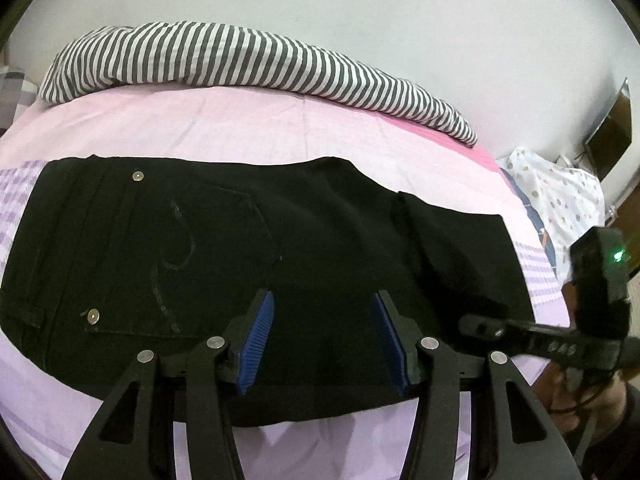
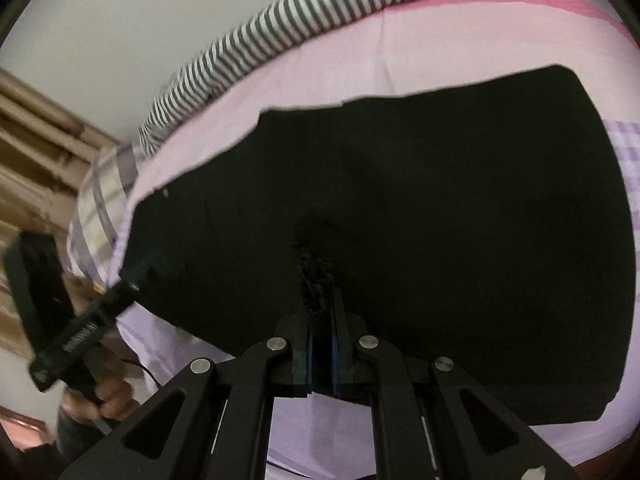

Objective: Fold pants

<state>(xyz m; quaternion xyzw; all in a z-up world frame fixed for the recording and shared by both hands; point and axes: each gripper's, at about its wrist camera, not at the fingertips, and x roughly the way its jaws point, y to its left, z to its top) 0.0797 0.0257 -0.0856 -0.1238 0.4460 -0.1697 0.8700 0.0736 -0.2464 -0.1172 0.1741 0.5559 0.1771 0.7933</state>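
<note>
Pants [image 1: 240, 248] lay folded compact on bed [image 1: 240, 128] (near done) | left gripper [image 1: 323, 336] gaped wide, empty | right gripper [image 2: 320, 304] pinched the hem | final tuck remained

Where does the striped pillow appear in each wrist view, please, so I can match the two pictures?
Left wrist: the striped pillow arcs across the upper left and middle, behind the pants.
Right wrist: the pillow runs diagonally from middle left to the top right.
Shared landmark: the pink sheet between pillow and pants.
</note>
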